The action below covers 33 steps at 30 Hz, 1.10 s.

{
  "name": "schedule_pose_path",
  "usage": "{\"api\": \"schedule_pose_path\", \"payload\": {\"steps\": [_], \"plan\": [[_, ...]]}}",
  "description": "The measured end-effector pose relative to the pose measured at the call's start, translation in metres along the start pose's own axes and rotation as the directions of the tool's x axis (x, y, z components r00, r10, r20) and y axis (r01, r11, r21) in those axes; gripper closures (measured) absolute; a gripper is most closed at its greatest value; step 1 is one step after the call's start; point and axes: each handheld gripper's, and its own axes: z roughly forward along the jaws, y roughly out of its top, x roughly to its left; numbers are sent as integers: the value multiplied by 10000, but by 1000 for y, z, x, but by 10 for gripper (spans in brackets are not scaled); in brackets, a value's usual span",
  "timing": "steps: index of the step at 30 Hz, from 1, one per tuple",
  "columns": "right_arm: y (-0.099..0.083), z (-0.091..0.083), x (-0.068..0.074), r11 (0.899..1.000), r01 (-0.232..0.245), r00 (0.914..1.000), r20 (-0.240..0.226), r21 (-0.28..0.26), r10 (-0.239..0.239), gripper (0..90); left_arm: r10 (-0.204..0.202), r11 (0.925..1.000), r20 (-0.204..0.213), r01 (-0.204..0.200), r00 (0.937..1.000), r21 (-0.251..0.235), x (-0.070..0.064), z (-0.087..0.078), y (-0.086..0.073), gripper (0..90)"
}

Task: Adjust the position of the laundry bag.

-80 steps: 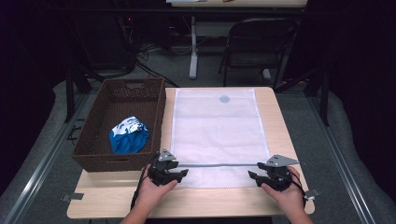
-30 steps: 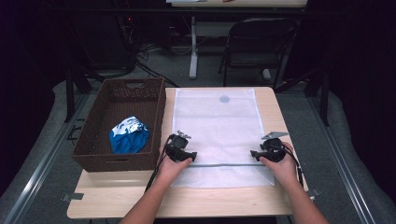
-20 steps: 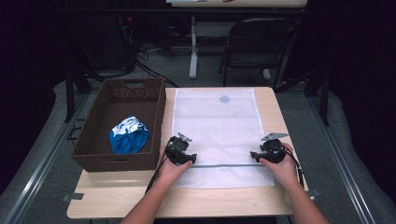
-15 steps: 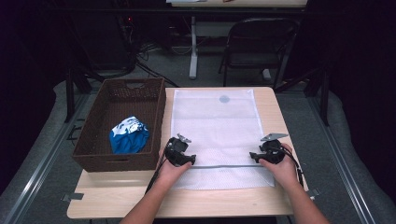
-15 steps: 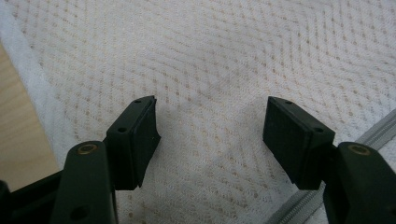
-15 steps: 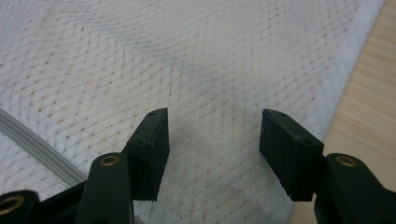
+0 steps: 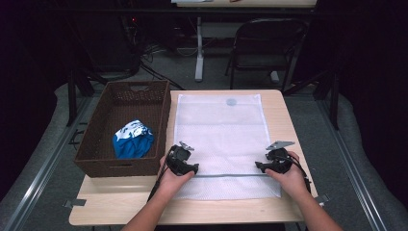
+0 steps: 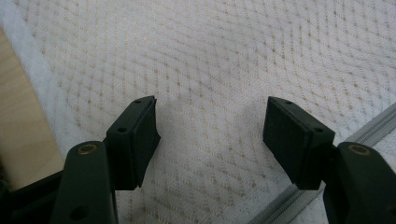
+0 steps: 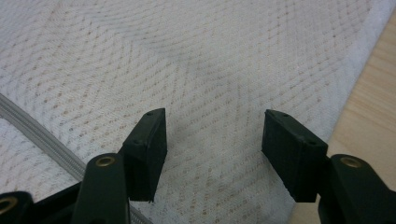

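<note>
A white mesh laundry bag [image 7: 222, 139] lies flat on the wooden table [image 7: 281, 207], with a grey zipper [image 7: 226, 176] across its near end. My left gripper [image 7: 187, 171] rests on the bag's left side just beyond the zipper, jaws open over the mesh [image 8: 210, 140]. My right gripper [image 7: 262, 167] rests on the bag's right side at the same level, open, with mesh [image 9: 212, 140] between its jaws and the bag's edge beside it. The zipper [image 8: 327, 140] runs close to the left gripper's right jaw.
A brown wicker basket [image 7: 98, 161] stands at the table's left, holding a crumpled blue and white cloth [image 7: 132, 139]. A folding chair [image 7: 264, 43] and cables stand on the floor beyond the table. A small grey disc [image 7: 231, 102] marks the bag's far end.
Both grippers moved forward from the table's near edge onto the bag, past the zipper, then settled slightly back toward it. The bag lies as before.
</note>
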Motion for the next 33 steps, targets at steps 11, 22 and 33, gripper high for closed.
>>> {"api": "schedule_pose_path", "payload": {"steps": [11, 22, 33], "plan": [[-8, -6, 9, 9998, 171, 9996, -213, -136, -174, 399, 63, 10000, 27, -63, 10000, 65, -6, -11, -16, 352], [-13, -11, 15, 9997, 244, 9993, -273, -5, -244, 399, 154, 9999, 98, -154, 9998, 36, -11, -17, -25, 352], [-15, -13, 17, 9998, 185, 9996, -210, -42, -186, 399, 158, 9999, 165, -157, 9997, -68, -12, -18, -28, 351]]}}
